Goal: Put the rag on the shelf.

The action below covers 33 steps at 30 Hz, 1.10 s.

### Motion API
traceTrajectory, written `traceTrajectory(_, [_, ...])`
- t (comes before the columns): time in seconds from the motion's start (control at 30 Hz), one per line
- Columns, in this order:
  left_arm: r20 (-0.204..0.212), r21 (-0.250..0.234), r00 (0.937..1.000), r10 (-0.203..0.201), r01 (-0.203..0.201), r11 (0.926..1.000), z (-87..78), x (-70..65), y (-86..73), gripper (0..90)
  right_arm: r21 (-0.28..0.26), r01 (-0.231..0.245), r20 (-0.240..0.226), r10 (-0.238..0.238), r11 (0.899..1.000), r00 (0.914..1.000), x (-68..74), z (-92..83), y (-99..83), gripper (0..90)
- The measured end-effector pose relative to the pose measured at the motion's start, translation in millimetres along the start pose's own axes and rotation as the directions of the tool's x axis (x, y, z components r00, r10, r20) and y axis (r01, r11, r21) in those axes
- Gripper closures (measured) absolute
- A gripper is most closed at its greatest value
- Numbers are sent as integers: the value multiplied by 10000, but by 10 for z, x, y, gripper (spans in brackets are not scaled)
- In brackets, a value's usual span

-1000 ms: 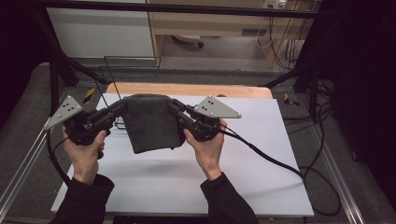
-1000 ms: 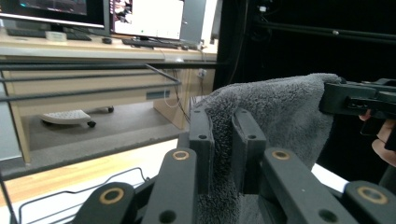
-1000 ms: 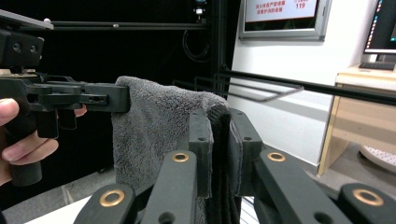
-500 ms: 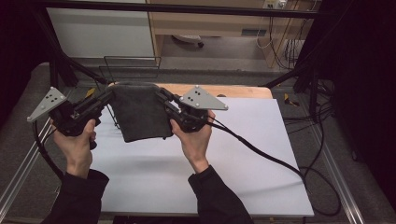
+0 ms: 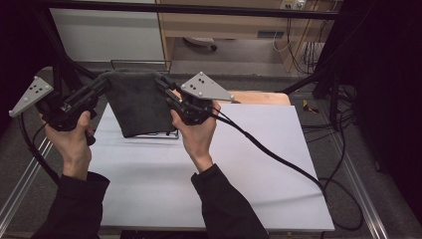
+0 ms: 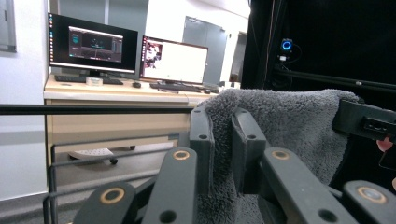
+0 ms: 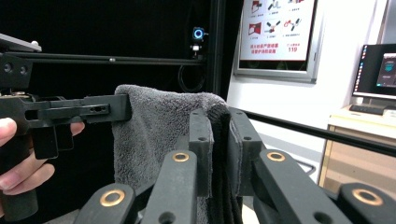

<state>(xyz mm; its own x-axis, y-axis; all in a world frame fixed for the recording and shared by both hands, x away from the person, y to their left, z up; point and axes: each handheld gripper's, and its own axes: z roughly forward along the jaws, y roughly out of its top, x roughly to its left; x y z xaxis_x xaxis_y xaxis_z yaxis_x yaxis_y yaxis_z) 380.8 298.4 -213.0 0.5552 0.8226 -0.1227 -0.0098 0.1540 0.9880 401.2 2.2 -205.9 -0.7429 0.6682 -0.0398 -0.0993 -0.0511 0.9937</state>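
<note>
Above the far left of the white table (image 5: 259, 164), the left gripper (image 5: 102, 85) is pinching one upper corner of a grey towel (image 5: 139, 102) while the right gripper (image 5: 161, 85) is clamping the other (both jaw pairs closed on pile). Between them the towel is hanging clear of the tabletop, over a wire rack (image 5: 164, 134). Lifting appears done; draping or laying down is, by judgement, remaining.

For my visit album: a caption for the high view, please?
Two hand-held grippers, left and right, hold a grey towel above a white table.
</note>
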Motion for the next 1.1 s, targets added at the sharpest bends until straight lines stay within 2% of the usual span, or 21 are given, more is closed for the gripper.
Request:
traceTrajectory(0.5, [-386, -329, 9992, 112, -125, 9994, 88, 148, 306, 803, -286, 96, 98, -93, 9995, 9999, -35, 296, 233, 825])
traceTrajectory(0.63, [-387, -480, 9992, -74, 56, 9988, 110, 212, 361, 803, -299, 232, 139, -228, 9993, 9996, -39, 379, 302, 825])
traceTrajectory(0.83, [-493, -612, 9988, -73, 43, 9981, 131, 296, 501, 804, -345, 493, 134, -489, 9982, 9987, -35, 516, 442, 825])
traceTrajectory(1.1, [-621, -768, 9981, 37, -85, 9970, 194, 361, 661, 804, -481, 435, 192, -427, 9979, 9989, -67, 655, 565, 826])
